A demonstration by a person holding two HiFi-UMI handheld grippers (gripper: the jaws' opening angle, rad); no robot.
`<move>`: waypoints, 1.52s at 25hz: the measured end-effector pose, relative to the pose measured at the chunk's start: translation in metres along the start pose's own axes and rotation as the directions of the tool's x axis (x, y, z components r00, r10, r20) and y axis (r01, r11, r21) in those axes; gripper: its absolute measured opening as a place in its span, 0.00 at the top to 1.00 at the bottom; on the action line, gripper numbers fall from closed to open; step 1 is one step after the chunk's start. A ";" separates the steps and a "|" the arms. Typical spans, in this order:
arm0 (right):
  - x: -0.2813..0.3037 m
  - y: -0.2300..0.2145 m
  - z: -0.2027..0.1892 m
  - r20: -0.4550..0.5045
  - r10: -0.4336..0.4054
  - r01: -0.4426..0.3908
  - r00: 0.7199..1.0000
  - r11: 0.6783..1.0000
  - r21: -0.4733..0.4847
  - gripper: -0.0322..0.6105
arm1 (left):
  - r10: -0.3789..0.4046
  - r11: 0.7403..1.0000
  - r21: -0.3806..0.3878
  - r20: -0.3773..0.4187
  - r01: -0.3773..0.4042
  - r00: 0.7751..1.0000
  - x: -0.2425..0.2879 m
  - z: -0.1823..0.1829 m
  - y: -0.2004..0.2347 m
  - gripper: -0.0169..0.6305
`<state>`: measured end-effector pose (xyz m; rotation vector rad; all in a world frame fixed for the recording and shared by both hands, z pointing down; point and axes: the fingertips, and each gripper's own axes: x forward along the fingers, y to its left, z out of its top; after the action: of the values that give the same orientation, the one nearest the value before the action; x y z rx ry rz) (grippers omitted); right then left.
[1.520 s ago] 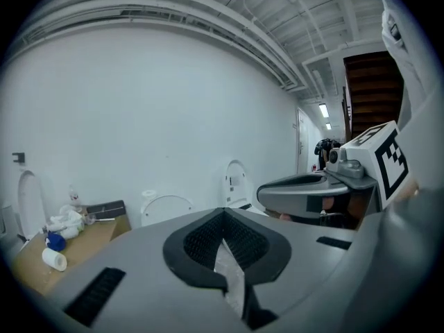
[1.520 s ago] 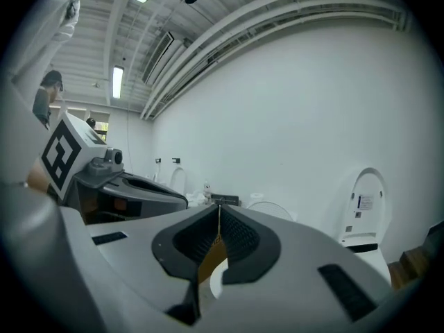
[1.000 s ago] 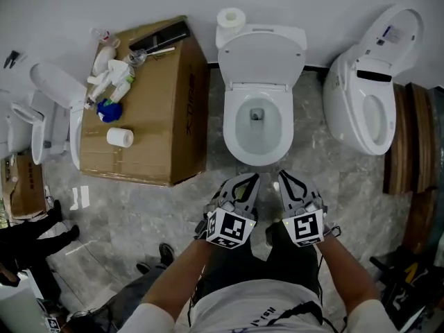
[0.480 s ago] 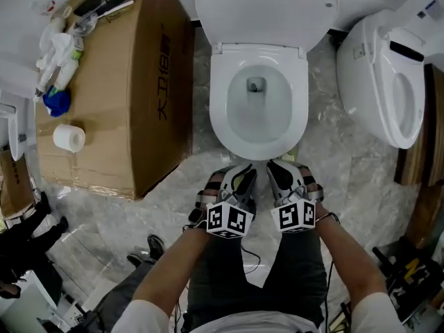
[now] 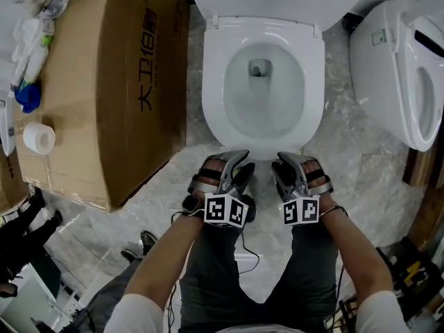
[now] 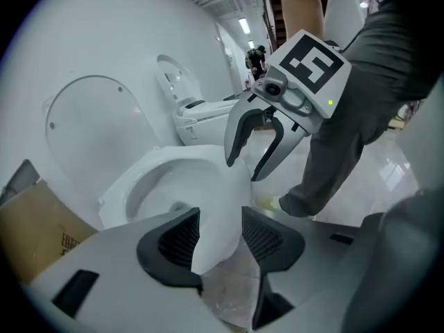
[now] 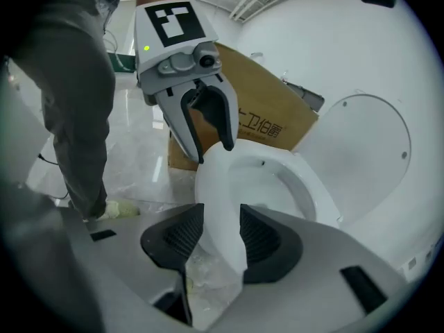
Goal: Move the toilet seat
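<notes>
The seat [image 5: 214,82] lies flat on the toilet [image 5: 263,99]. At the seat's front rim the left gripper [image 5: 237,164] and right gripper [image 5: 286,166] sit side by side, jaws just opened, the rim between each pair, unclamped

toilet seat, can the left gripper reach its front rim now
Likely yes: the left gripper has just been opening its jaws, and the front rim of the toilet seat sits between them, unblocked.
</notes>
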<state>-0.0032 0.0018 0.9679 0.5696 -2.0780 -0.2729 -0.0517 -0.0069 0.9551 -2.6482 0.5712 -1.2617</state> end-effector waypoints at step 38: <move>-0.115 -0.128 0.100 -0.001 -0.216 0.215 0.976 0.972 -0.093 0.81 | 0.091 0.993 0.069 0.083 -0.096 0.992 -0.101 0.132 0.103 0.70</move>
<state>0.0022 -0.0550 0.7767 0.7399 -1.9820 -0.4886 -0.0356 -0.0640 0.7686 -2.5670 0.6175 -1.1239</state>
